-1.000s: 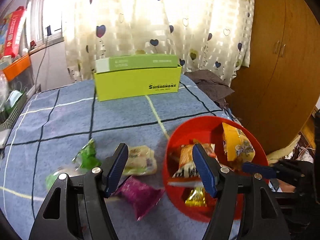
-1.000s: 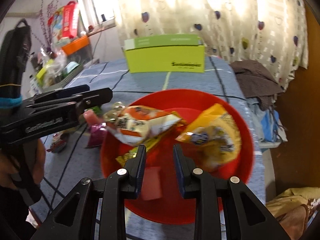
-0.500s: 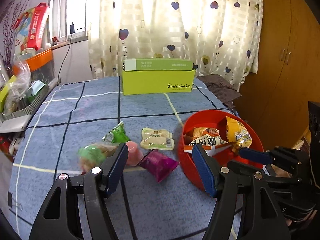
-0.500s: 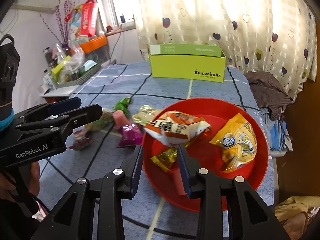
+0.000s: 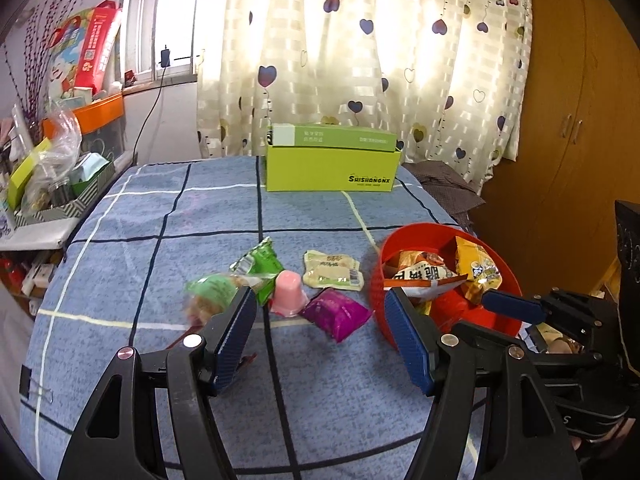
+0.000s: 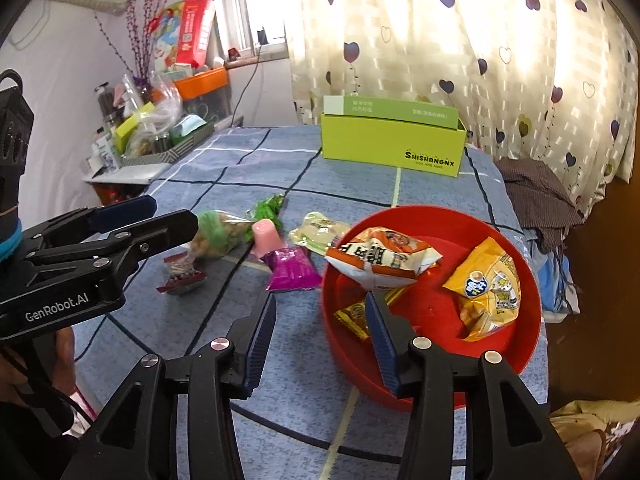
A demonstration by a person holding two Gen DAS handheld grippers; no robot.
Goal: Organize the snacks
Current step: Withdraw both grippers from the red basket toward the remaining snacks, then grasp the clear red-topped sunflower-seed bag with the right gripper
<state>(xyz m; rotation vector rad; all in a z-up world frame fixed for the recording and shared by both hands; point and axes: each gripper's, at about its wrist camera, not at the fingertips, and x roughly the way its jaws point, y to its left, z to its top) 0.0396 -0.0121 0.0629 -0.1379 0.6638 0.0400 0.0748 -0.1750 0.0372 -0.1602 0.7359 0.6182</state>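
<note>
partly done: three packets lie in the red bowl [image 6: 520, 344]; six snacks [image 5: 336, 314] remain on the table [image 5: 160, 216]. right tool [image 6: 320, 332] opening, empty; left tool [image 5: 320, 330] spread, empty.

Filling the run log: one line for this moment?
left gripper: open, empty | right gripper: opening, empty | red bowl: three packets | six snacks outside
</note>
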